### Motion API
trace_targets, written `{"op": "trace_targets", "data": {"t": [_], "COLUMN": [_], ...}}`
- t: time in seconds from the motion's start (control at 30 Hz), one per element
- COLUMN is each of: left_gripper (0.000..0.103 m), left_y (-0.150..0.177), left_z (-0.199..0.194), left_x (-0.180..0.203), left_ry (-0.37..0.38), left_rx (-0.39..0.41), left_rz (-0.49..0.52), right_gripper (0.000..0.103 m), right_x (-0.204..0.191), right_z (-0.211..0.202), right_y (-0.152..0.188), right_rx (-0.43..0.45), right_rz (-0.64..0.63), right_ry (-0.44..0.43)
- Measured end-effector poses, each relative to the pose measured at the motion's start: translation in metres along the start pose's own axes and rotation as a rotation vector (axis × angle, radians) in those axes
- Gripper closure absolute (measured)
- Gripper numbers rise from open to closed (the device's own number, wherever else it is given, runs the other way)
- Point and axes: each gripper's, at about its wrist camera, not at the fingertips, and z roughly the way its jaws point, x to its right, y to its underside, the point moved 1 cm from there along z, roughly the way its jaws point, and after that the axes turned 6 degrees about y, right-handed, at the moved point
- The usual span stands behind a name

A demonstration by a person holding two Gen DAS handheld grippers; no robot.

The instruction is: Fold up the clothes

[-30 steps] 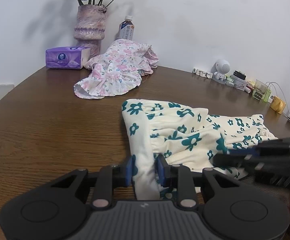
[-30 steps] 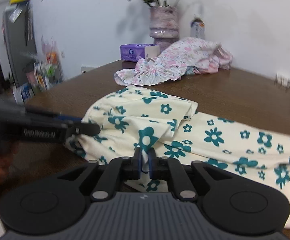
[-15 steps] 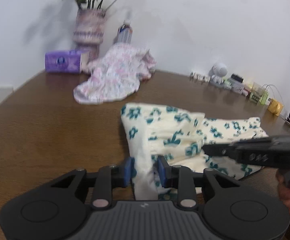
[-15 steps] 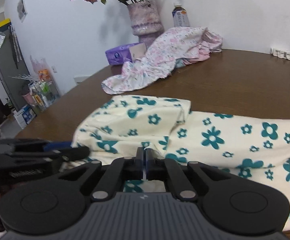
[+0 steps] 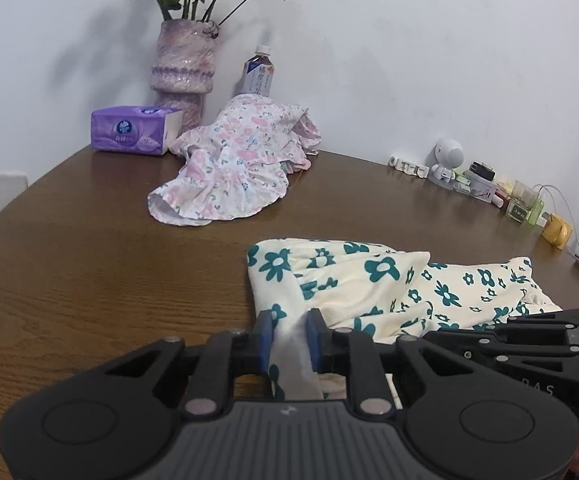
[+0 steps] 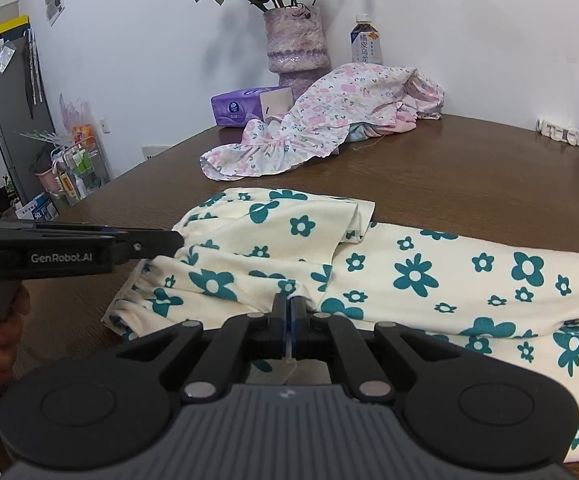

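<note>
- Tissue pack [image 5: 133, 130], at about ten o'clock on the table [image 5: 89, 264], and the vase [image 5: 183, 68] just behind it stand where they stood a second ago; neither plays a part in the fold.
- Pink floral garment [image 5: 233, 164], heaped at about eleven o'clock in front of the bottle [image 5: 258, 76], is unfolded and untouched; I judge it waits its turn.
- Left tool [image 5: 289, 340], at six o'clock in its own view: its jaws are closing on the near corner of the cream garment with teal flowers [image 5: 369, 284], a strip of cloth standing up between the blue pads. A second ago they stood wider around the same strip, so the grasp is tightening, not letting go.
- Cream garment lies flat on the table's near half, running off toward three o'clock, its left end already doubled over on itself.
- Right tool [image 6: 289, 320], at six o'clock in its own view, is clenched on a pinch of the garment's near edge; a second ago a small gap showed between its pads.
- With both near points taken, I judge the next fold is about to be lifted.
</note>
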Motion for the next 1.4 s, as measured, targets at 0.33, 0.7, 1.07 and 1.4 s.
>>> {"op": "trace_targets", "data": {"t": [0.33, 0.7, 1.07, 1.4], "left_gripper": [0.085, 0.078, 0.081, 0.08], "left_y": [0.002, 0.001, -0.018, -0.013], "left_z": [0.001, -0.002, 0.012, 0.012], "left_x": [0.002, 0.003, 0.008, 0.005], "left_ry": [-0.011, -0.032, -0.01, 0.02], "left_rx": [0.003, 0.011, -0.045, -0.042], "left_rz": [0.011, 0.009, 0.077, 0.111], "right_gripper": [0.055, 0.099, 0.098, 0.056], "right_x": [0.022, 0.023, -0.002, 0.01], "right_z": [-0.011, 0.01, 0.002, -0.011], "right_y": [-0.026, -0.016, -0.008, -0.034], "right_rx": [0.055, -0.034, -0.027, -0.005], "right_rz": [0.104, 0.155, -0.044, -0.056], "right_ry": [-0.031, -0.101, -0.008, -0.004]}}
